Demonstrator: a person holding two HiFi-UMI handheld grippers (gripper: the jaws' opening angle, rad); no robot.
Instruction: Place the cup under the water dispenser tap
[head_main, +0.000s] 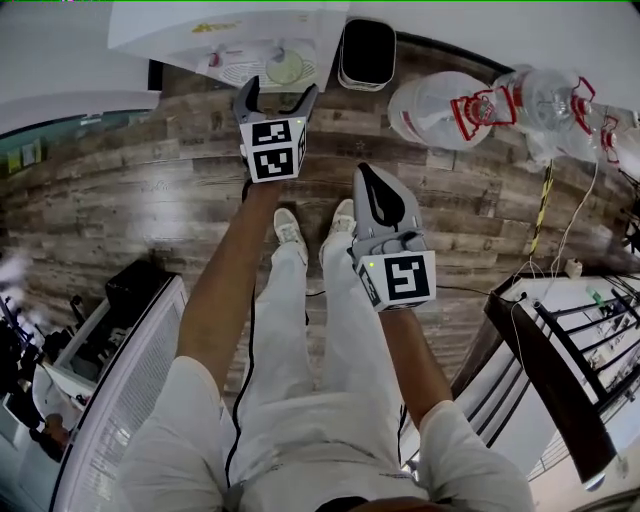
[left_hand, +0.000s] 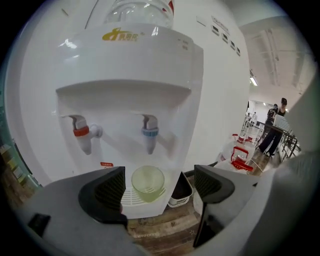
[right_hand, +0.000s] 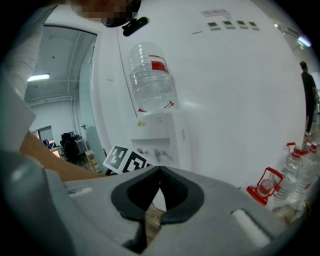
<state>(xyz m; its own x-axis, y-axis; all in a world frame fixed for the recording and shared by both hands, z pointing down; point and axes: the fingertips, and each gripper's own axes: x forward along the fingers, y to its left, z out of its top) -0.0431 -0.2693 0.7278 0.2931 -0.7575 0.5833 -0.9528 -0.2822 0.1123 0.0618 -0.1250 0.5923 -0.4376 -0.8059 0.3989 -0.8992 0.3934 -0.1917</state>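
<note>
White-trousered legs (head_main: 300, 330) of the person filled the near foreground of the head view, facing the tall white plastic water dispenser (left_hand: 130, 60). Left claw (head_main: 279, 92) was held released, jaws wide apart and holding nothing. It was level with the dispenser's white grilled drip tray (left_hand: 127, 199). Right claw (head_main: 366, 175) hung clenched on nothing, well back from the dispenser. The small translucent pale-green cup (left_hand: 148, 182) stood upright on the tray directly below the blue-collared tap (left_hand: 149, 134). It lay straight ahead of the left claw, just beyond its fingertips and centred on the gap. Placement looked done, so a straight pull back should clear the cup.
</note>
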